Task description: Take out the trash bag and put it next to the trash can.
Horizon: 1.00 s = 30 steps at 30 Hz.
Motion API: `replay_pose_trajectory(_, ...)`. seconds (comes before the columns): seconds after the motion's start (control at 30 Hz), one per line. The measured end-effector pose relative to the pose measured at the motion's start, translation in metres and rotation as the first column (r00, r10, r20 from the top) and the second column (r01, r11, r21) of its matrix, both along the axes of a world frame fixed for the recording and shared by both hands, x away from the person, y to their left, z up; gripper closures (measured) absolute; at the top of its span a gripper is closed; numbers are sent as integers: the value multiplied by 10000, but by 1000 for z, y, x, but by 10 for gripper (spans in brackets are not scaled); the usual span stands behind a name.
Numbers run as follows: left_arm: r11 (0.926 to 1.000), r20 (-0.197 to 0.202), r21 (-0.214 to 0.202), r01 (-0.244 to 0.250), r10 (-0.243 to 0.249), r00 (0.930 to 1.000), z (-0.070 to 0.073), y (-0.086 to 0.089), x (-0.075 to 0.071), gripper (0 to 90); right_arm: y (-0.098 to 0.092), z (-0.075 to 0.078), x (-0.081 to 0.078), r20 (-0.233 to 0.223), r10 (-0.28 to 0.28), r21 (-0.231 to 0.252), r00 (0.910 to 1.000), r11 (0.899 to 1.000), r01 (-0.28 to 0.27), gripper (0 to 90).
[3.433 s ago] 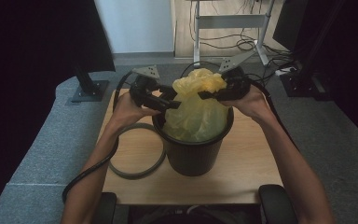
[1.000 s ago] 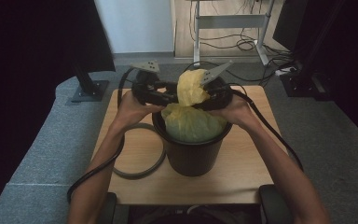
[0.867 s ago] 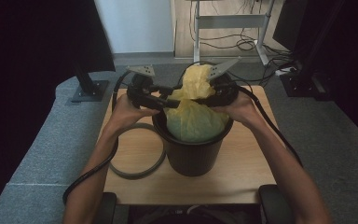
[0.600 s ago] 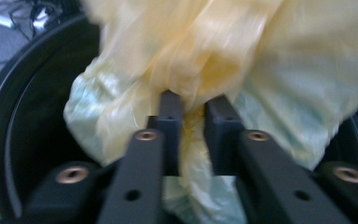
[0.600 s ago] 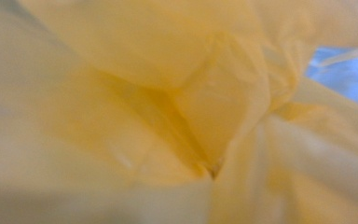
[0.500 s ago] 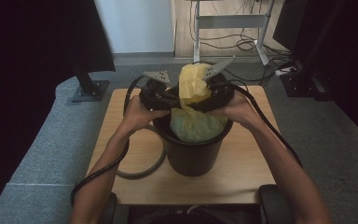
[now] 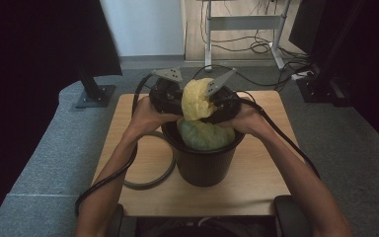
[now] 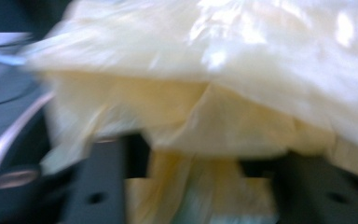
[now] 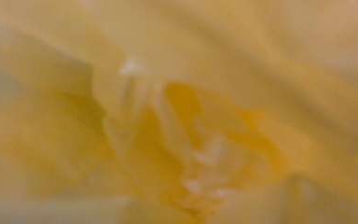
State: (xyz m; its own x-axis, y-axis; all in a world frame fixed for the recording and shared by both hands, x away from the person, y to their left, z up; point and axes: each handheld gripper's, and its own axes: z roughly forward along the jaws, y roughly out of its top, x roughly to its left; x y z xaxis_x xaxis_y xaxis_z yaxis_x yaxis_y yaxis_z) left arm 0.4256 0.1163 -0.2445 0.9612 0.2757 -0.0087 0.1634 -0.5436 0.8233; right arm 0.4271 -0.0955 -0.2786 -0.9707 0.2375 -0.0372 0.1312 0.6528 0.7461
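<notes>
— Two claws are meeting over the black bin (image 7: pixel 205 160): left claw (image 7: pixel 177 101) has just been opening, yellow bag (image 7: pixel 197 98) between its jaws; right claw (image 7: pixel 212 101) closing, grip unclear.
— Risk?
— Thin film below them is possibly tearing or slipping, dropping back into the bin on the worktop (image 7: pixel 256 182).

I see the bag (image 7: pixel 197 98) in the bin (image 7: pixel 205 165) mid-table (image 7: pixel 256 187); ring (image 7: pixel 150 170) left of bin; grippers flank bag's top.

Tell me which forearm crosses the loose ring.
The left forearm: it lies over the grey ring left of the black bin; the right forearm is across the bin.
</notes>
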Motion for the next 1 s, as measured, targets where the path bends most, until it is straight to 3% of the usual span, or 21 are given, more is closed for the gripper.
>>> replay_pose_trajectory(0.1, 9987, -247, 220, -463, 468, 9986, -2, 13, 2, 268, -6, 4, 2, 66, -238, 224, 9997, 9995, 237, 738)
replay_pose_trajectory(0.17, 9964, -449, 504, -689, 712, 9965, -7, 20, 5, 244, -11, 10, 4, 30, -476, 574, 9989, 9972, 474, 737)
replay_pose_trajectory(0.23, 9952, -839, 827, -517, 586, 9947, -16, 24, 9, 257, -16, 15, 5, 17, -533, 944, 9986, 9941, 529, 734)
replay_pose_trajectory(0.3, 9970, -1264, 767, 70, 28, 9920, -25, 23, 12, 323, -18, 20, 4, -64, -509, 1283, 9987, 9904, 513, 729)
replay_pose_trajectory(0.33, 9966, -1358, 770, 295, -188, 9906, -28, 21, 13, 402, -17, 21, 4, -76, -462, 1359, 9989, 9896, 468, 723)
replay_pose_trajectory(0.4, 9956, -1124, 879, 317, -217, 9934, -29, 15, 12, 613, -13, 21, 2, -130, -286, 1340, 9995, 9905, 301, 686)
replay_pose_trajectory(0.47, 9981, -770, 619, 24, 24, 9970, -25, 11, 12, 753, -7, 19, 2, -193, -79, 1245, 9998, 9922, 103, 518)
replay_pose_trajectory(0.5, 9981, -770, 619, 24, 24, 9970, -25, 11, 12, 786, -7, 19, 2, -193, -79, 1245, 9998, 9922, 103, 518)
replay_pose_trajectory(0.57, 9995, -774, -258, 193, -212, 9968, -16, 8, 11, 818, 3, 14, 1, 132, -281, 773, 9995, 9966, 270, 222)
replay_pose_trajectory(0.6, 9985, -752, -410, 358, -388, 9964, -13, 5, 10, 822, 6, 13, 1, 152, -408, 708, 9991, 9967, 396, 168)
replay_pose_trajectory(0.63, 9985, -752, -410, 358, -388, 9964, -13, 5, 10, 823, 6, 13, 1, 152, -408, 708, 9991, 9967, 396, 168)
replay_pose_trajectory(0.67, 9971, -654, -346, 679, -701, 9954, -10, -1, 7, 823, 11, 10, 2, 151, -485, 575, 9987, 9972, 476, 157)
replay_pose_trajectory(0.73, 9964, -631, -384, 762, -785, 9949, -10, -4, 6, 825, 13, 9, 2, 98, -456, 569, 9989, 9974, 450, 196)
replay_pose_trajectory(0.77, 9947, -705, -494, 897, -931, 9932, -11, -6, 6, 825, 14, 8, 2, 102, -183, 499, 9998, 9986, 177, 427)
replay_pose_trajectory(0.87, 9944, -804, -663, 817, -869, 9930, -12, -4, 6, 795, 11, 8, -3, 524, -182, 177, 9985, 9997, 173, 629)
replay_pose_trajectory(0.9, 9983, -397, -331, 488, -501, 9980, -9, -4, 3, 763, 10, 8, -3, 509, -216, 22, 9985, 9998, 216, 659)
replay_pose_trajectory(0.93, 9983, -397, -331, 488, -501, 9980, -9, -4, 3, 691, 10, 8, -3, 509, -216, 22, 9985, 9998, 216, 659)
replay_pose_trajectory(0.97, 10000, 63, 87, -15, 14, 10000, -6, -1, -1, 593, 9, 7, -2, 422, -235, -238, 9988, 9994, 245, 711)
replay_pose_trajectory(1.0, 9998, 180, 156, -138, 135, 9997, -5, 2, -2, 510, 8, 7, -2, 443, -255, -342, 9987, 9990, 270, 722)
